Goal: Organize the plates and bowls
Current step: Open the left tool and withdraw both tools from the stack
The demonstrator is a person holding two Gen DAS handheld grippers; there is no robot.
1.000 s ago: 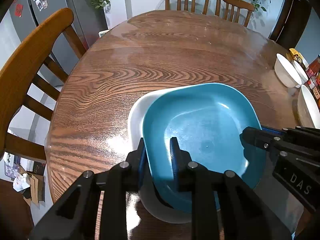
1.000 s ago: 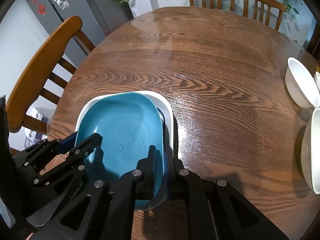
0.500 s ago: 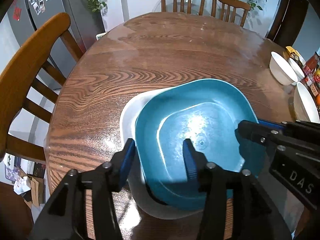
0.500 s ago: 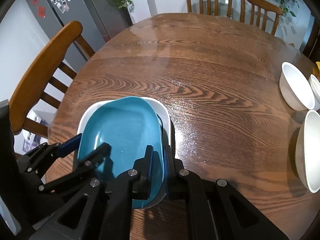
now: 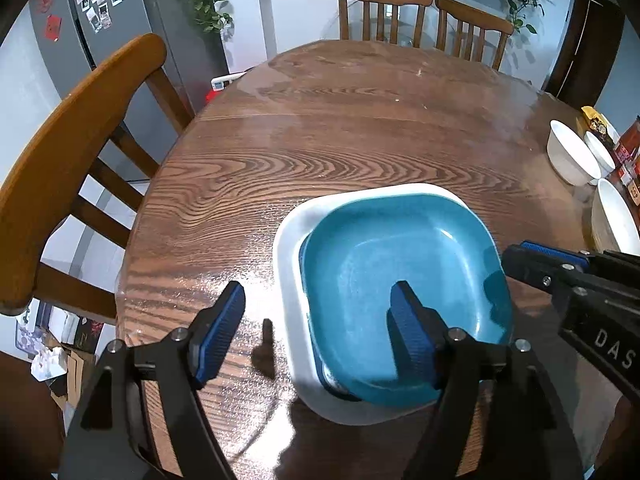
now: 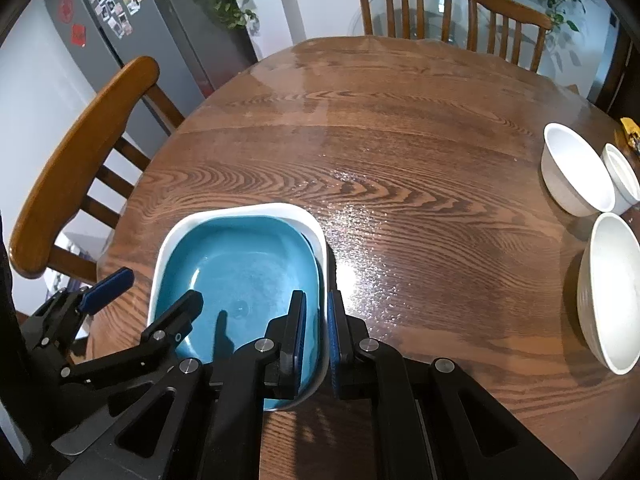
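Note:
A blue square plate (image 5: 392,272) (image 6: 240,264) lies nested in a white square plate (image 5: 288,248) (image 6: 168,248) near the front of the round wooden table (image 5: 340,140). My left gripper (image 5: 318,296) (image 6: 160,288) straddles the plates' left rim. Its jaws are opening, one finger over the blue plate and one over the table, and neither pad touches a rim. My right gripper (image 6: 316,300) (image 5: 516,254) is shut on the blue plate's right rim. The white rim shows in the same narrow gap.
Three white bowls stand at the table's right edge: a medium one (image 6: 576,176), a small one (image 6: 620,180) and a large one (image 6: 608,292). Packets and jars (image 5: 624,148) sit behind them. A wooden chair (image 5: 60,160) is at the left, and two more (image 5: 420,20) are at the far side.
My left gripper's jaws have spread wide and let go of the blue plate's left rim. The blue plate has settled from its tilt down into the white plate. The right gripper stays clamped.

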